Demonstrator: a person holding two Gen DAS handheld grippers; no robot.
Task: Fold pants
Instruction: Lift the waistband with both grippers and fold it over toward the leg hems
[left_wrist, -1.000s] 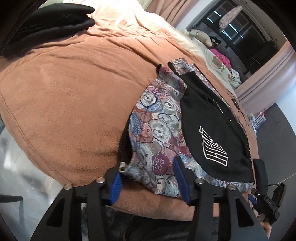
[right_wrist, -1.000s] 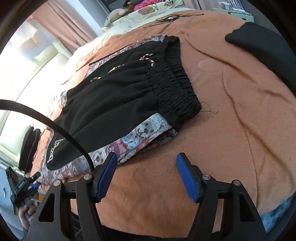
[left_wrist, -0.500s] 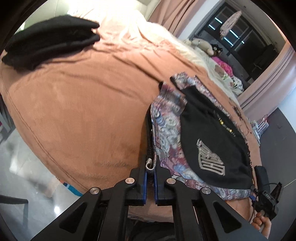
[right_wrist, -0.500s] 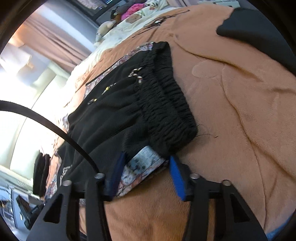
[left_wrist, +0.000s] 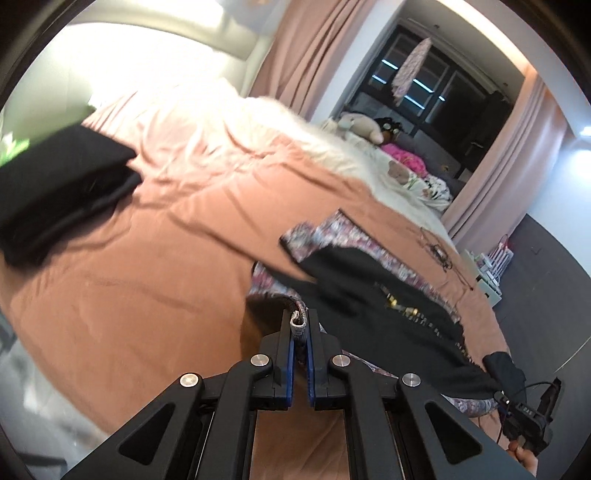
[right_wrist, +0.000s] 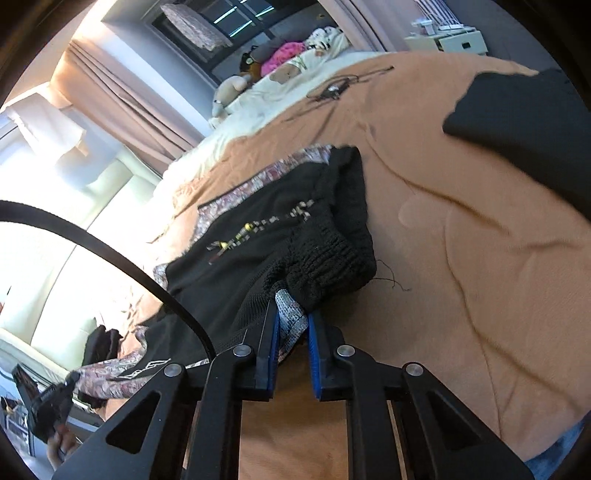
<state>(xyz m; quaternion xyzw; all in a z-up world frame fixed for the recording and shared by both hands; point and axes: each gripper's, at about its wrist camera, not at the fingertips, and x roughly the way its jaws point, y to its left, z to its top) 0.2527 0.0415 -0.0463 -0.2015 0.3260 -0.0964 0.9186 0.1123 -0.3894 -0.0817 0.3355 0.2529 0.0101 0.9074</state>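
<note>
The pants (left_wrist: 373, 291) are black with a patterned pink-grey lining and lie across the brown bedspread (left_wrist: 155, 266). My left gripper (left_wrist: 300, 325) is shut on the hem corner of a leg, lifted off the bed. In the right wrist view the pants (right_wrist: 266, 236) show their black elastic waistband (right_wrist: 332, 266). My right gripper (right_wrist: 291, 314) is closing on the waist corner, and its blue pads press the patterned fabric below the waistband. That corner is raised a little from the bedspread (right_wrist: 461, 280).
A folded black garment (left_wrist: 55, 192) lies at the bed's far left, and another black garment (right_wrist: 524, 125) lies to the right of the pants. Stuffed toys and pillows (left_wrist: 369, 129) sit at the head of the bed. A thin cable (right_wrist: 332, 88) lies on the blanket beyond the pants.
Both grippers were open in front of the pants and have closed on them. The left one has lifted the hem well off the bed; the right one has raised the waist corner slightly.
</note>
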